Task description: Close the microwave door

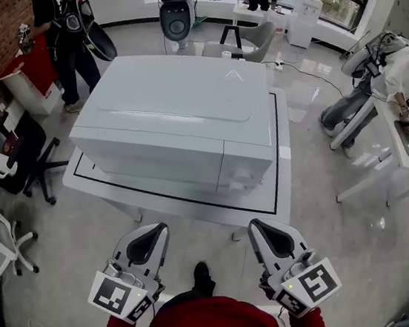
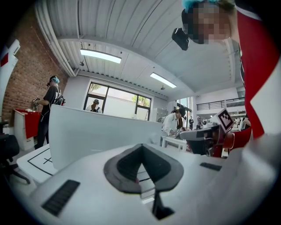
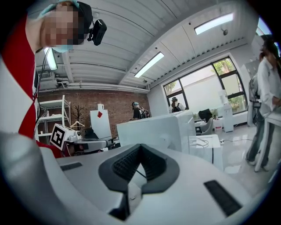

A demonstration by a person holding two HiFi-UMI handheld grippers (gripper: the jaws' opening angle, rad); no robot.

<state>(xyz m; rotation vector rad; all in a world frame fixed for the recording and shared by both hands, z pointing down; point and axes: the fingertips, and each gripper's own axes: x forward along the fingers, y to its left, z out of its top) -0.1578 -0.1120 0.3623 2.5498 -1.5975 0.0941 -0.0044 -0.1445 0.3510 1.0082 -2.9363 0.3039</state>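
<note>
I am holding both sets of fingers closed on nothing. My left gripper (image 1: 156,230) and my right gripper (image 1: 259,227) are hanging short of the microwave (image 1: 181,111), neither touching it. The microwave is sitting on the counter (image 1: 184,203) straight ahead of me, its long side running across from left to right and its front face turned toward my fingers. A seam is splitting that face: the wide door panel (image 1: 146,151) lies left of it. My left gripper is pointing at that panel, while my right gripper is lining up with the microwave's right front corner, so I judge the left is better placed to push. From this steep angle the door is looking flush with the front already, though I cannot be sure it is latched.
</note>
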